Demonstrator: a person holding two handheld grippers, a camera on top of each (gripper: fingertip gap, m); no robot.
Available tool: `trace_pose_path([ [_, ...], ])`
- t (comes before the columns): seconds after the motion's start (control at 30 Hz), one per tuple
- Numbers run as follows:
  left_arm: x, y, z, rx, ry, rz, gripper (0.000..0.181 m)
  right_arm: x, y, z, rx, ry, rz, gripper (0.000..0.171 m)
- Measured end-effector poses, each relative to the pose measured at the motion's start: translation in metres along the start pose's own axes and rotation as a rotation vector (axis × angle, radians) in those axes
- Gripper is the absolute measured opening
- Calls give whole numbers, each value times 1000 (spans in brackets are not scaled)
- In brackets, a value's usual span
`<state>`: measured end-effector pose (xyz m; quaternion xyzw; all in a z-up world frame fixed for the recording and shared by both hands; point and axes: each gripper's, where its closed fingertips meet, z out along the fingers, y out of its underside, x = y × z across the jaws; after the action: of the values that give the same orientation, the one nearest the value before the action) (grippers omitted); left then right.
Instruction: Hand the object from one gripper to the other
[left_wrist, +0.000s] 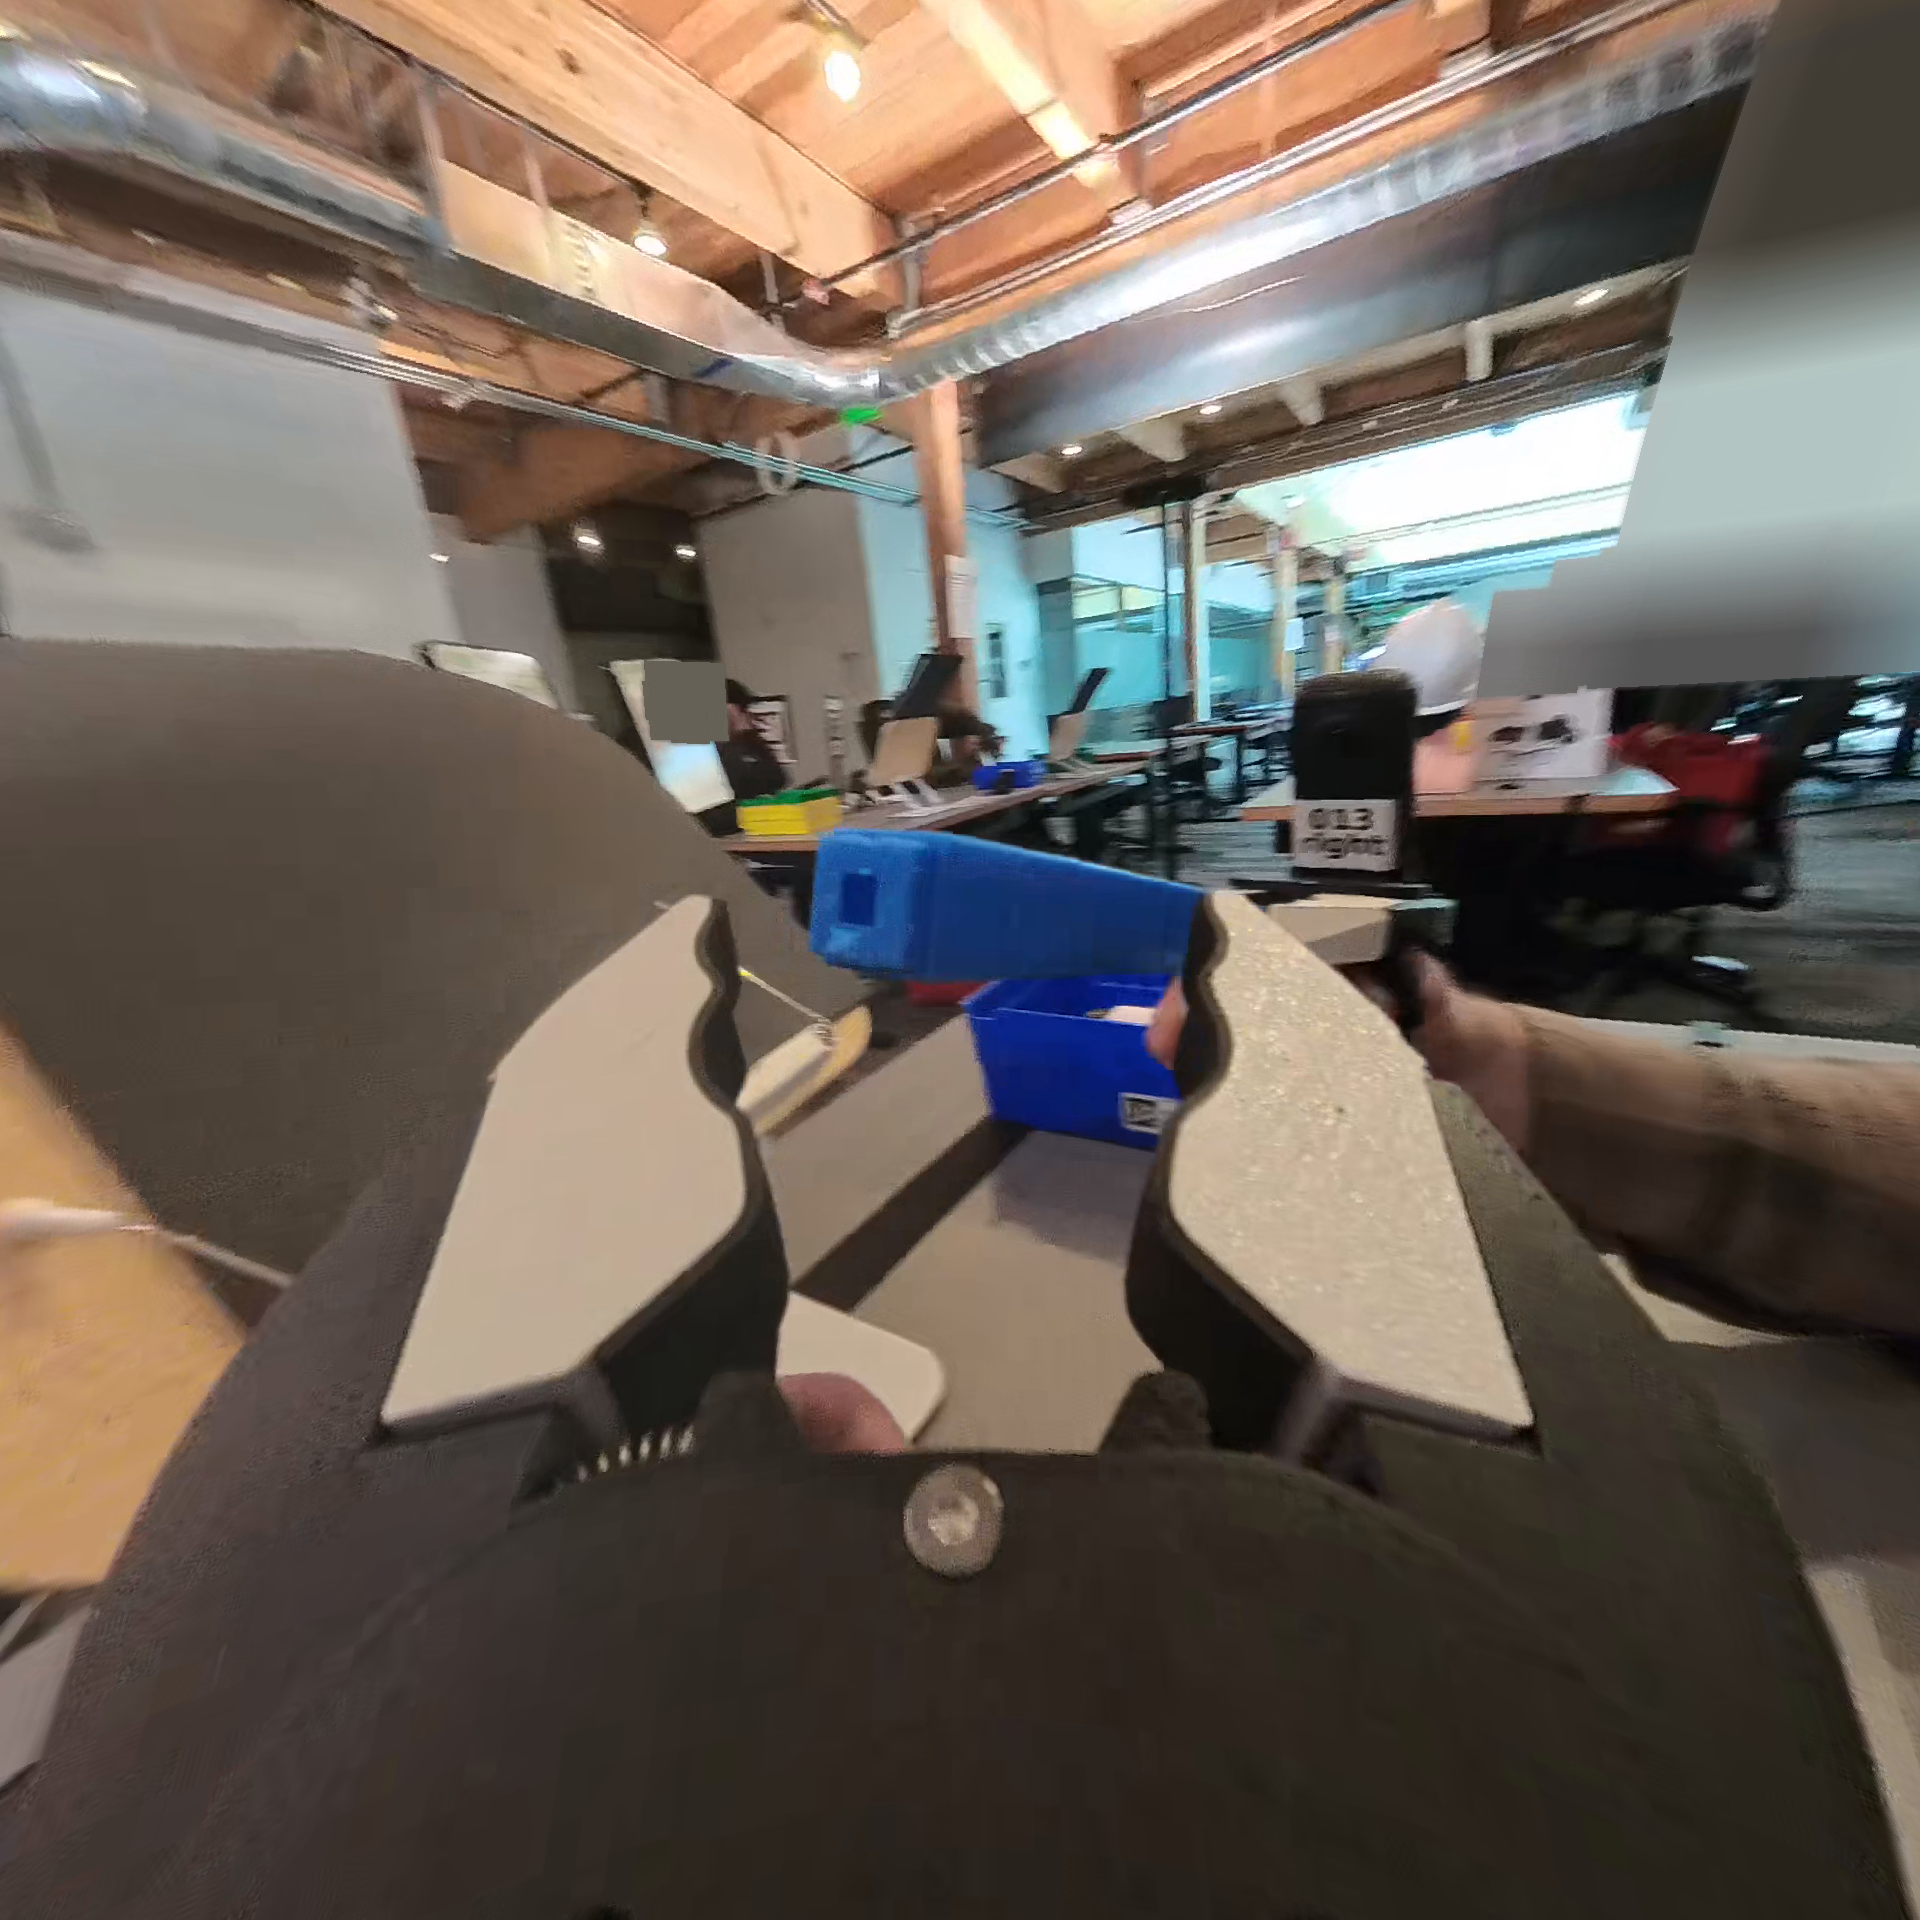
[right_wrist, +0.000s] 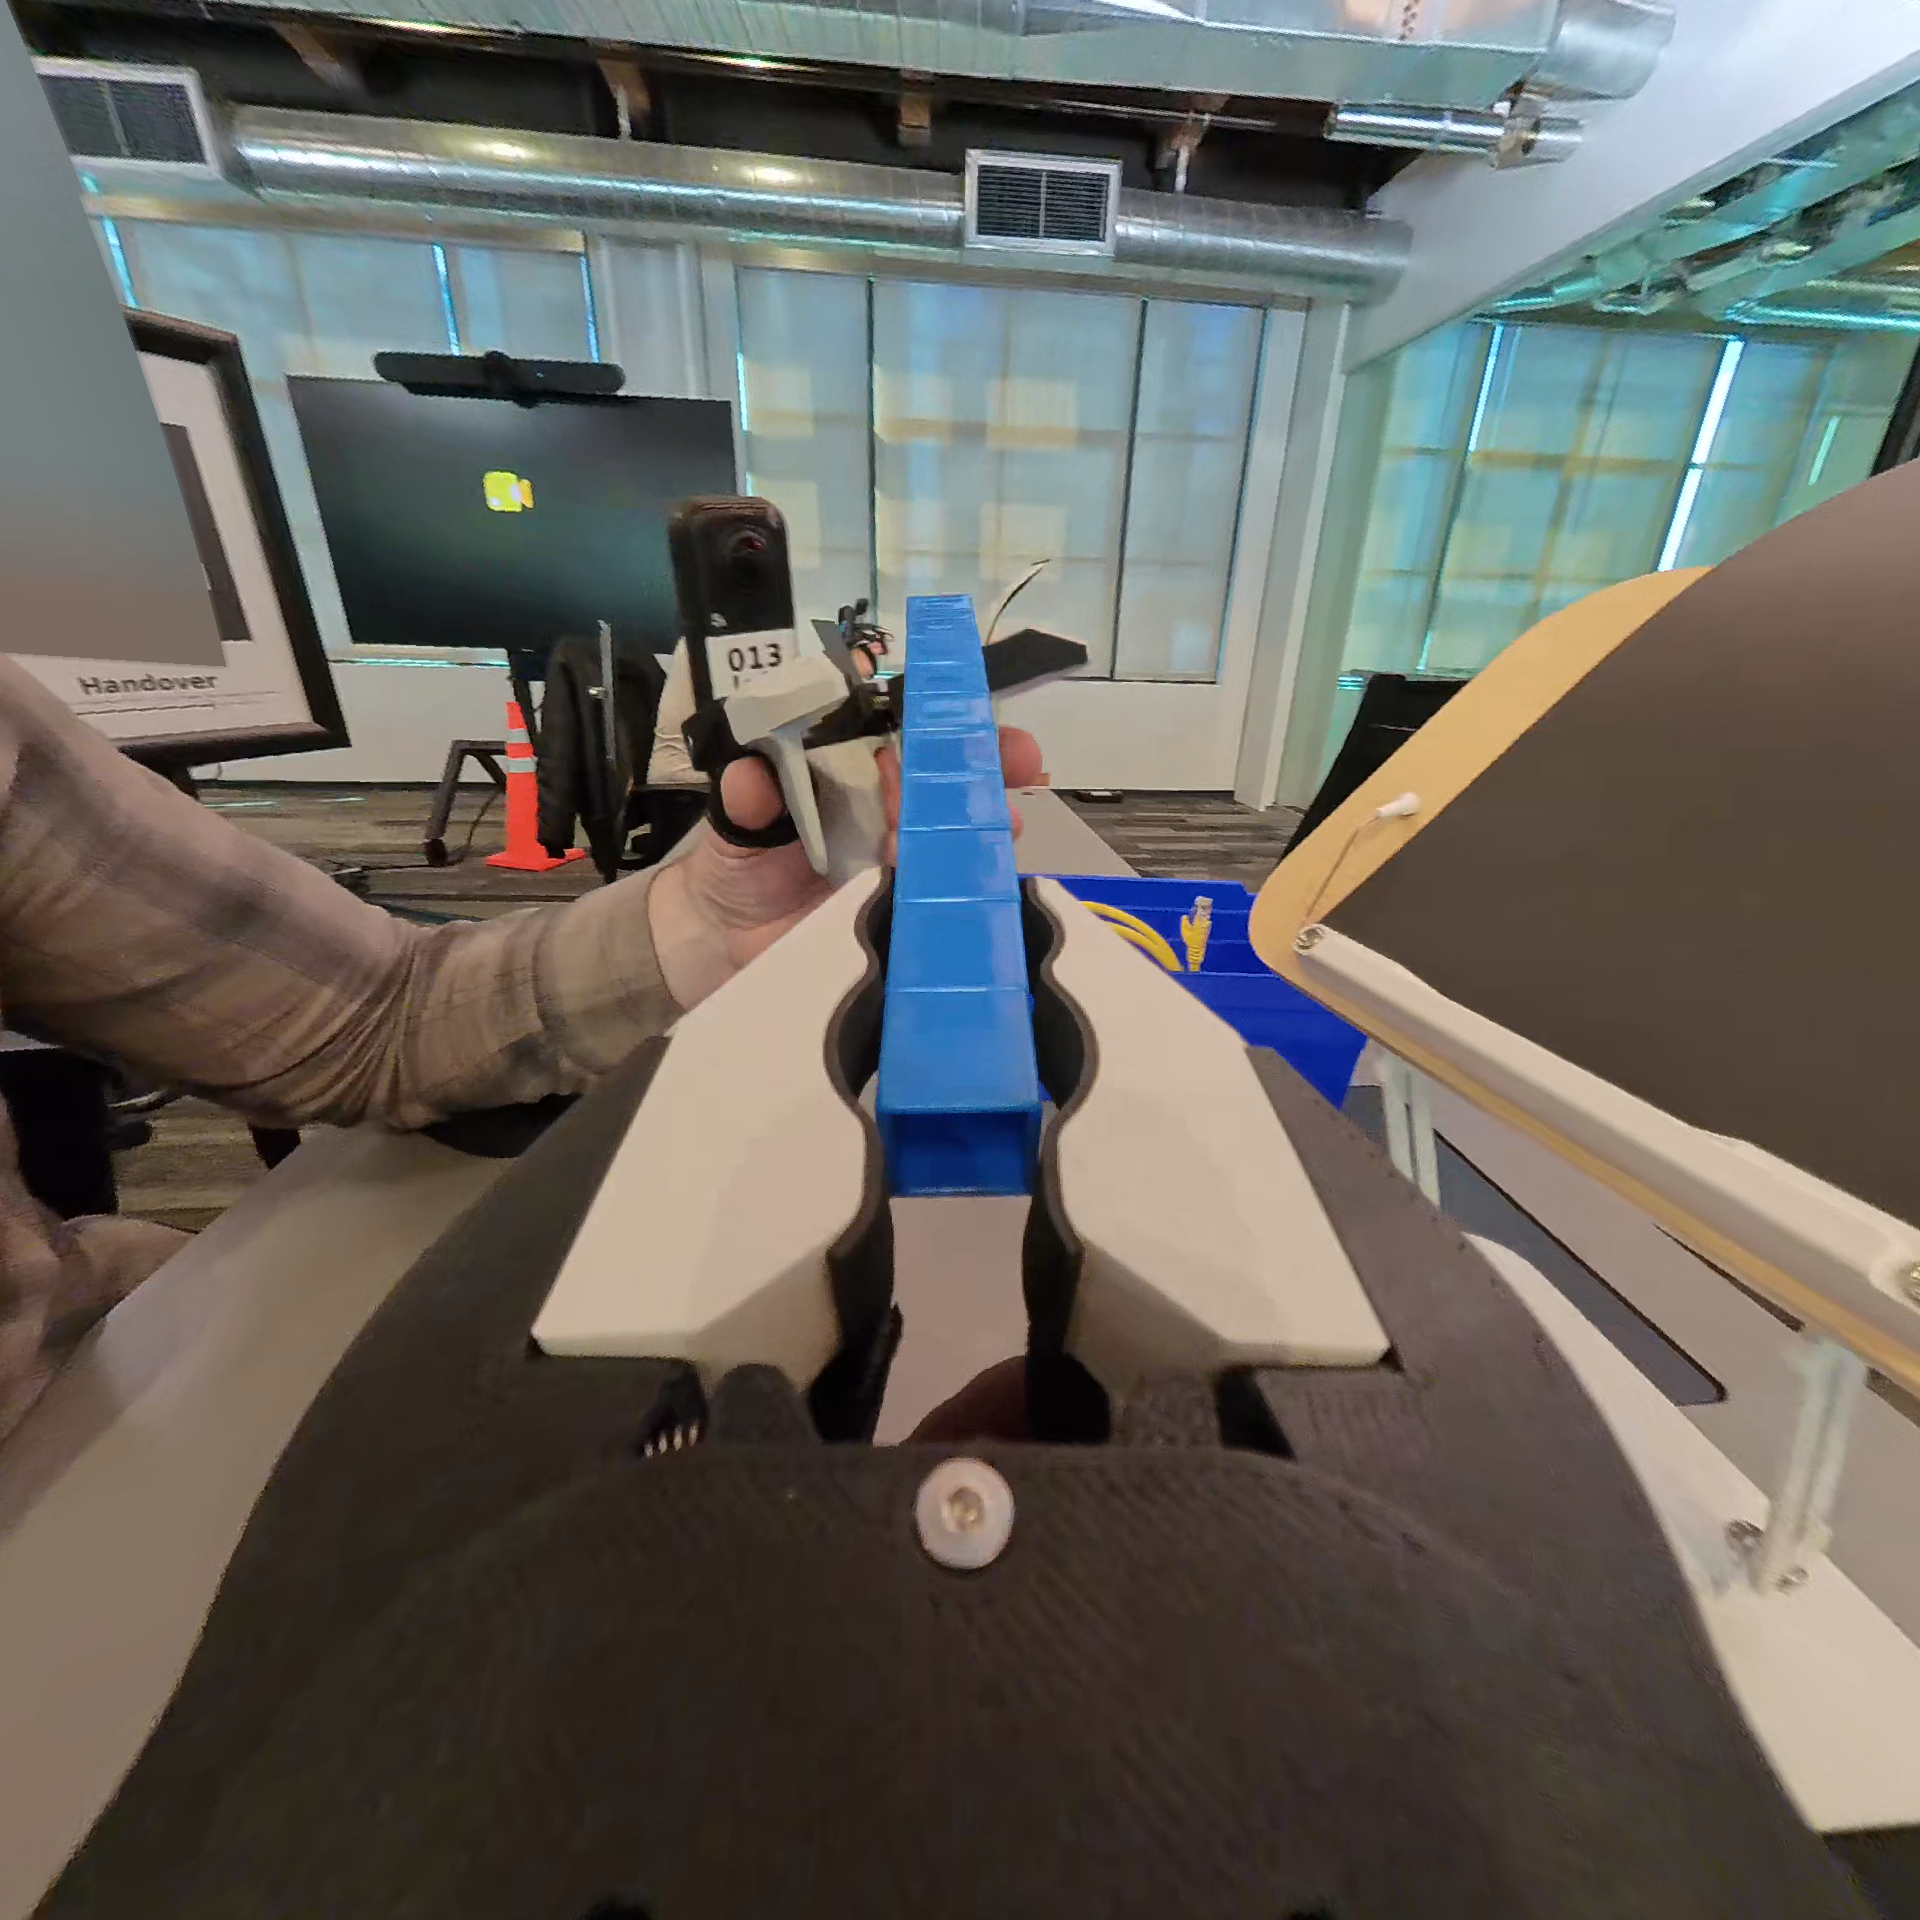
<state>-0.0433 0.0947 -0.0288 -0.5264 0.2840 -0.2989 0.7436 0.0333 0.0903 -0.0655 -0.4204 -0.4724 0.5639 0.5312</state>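
Note:
A long blue square bar made of stacked segments is clamped between the fingers of my right gripper, which is shut on its near end. The bar points away toward my left gripper, held in a hand farther off. In the left wrist view my left gripper is open wide. The bar's free end sits between its fingertips, near the right finger, and does not touch the left finger. The right gripper and its hand show at the right, partly hidden behind my finger.
A blue bin holding a yellow cable stands on the grey table below the bar; it also shows in the left wrist view. A dark brown panel with a wooden edge stands close at the right. Office desks and chairs lie beyond.

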Motion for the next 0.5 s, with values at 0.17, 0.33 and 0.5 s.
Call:
trace_pose_path([
  [0.17,27,9,5,-25,154,-85,63,-16,3,1,-13,-90,-8,20],
  [0.33,44,12,3,-64,258,-112,44,-19,5,-1,-34,-108,-23,20],
  [0.5,52,15,5,-68,278,-101,30,-21,6,0,-21,-123,-11,20],
])
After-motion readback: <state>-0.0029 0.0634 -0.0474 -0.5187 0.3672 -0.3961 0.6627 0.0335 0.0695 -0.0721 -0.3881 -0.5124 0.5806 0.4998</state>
